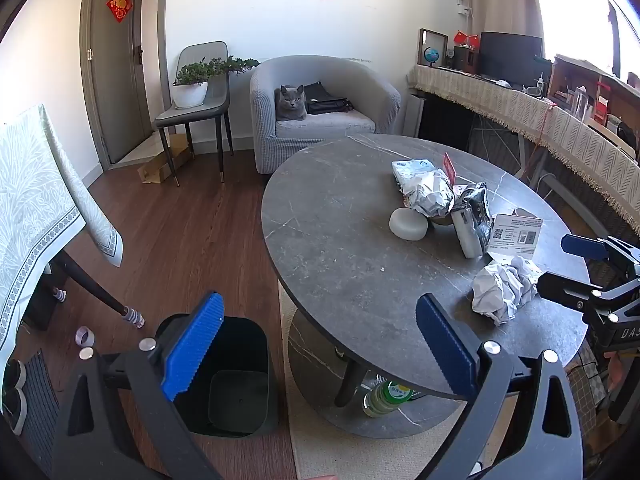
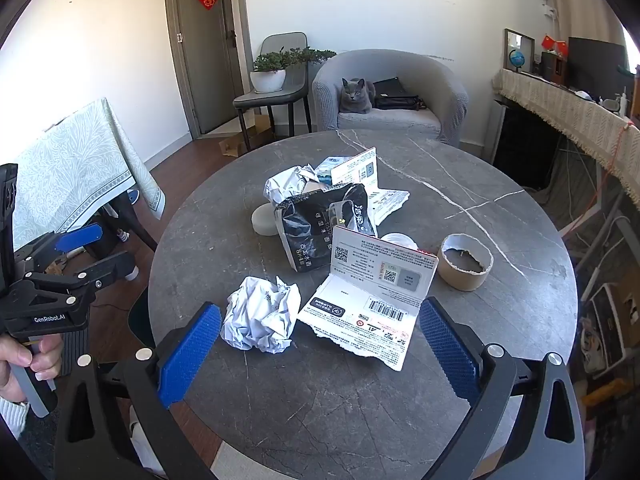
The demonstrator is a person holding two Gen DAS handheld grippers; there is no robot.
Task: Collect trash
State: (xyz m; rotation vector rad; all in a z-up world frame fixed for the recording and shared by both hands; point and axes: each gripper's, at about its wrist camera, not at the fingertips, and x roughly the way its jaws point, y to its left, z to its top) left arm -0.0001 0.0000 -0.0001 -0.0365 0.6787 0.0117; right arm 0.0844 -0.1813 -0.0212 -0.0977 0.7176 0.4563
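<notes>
Trash litters the round grey table: one crumpled white paper ball, one torn shipping envelope, one black pouch, one cardboard tape core. One black bin stands beside the table. Left gripper and right gripper gape wide, empty.

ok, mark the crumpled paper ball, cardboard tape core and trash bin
crumpled paper ball (image 2: 262,314), right wrist view, middle of the wad
cardboard tape core (image 2: 476,276), right wrist view, outer wall
trash bin (image 1: 260,360), left wrist view, right inner wall
</notes>
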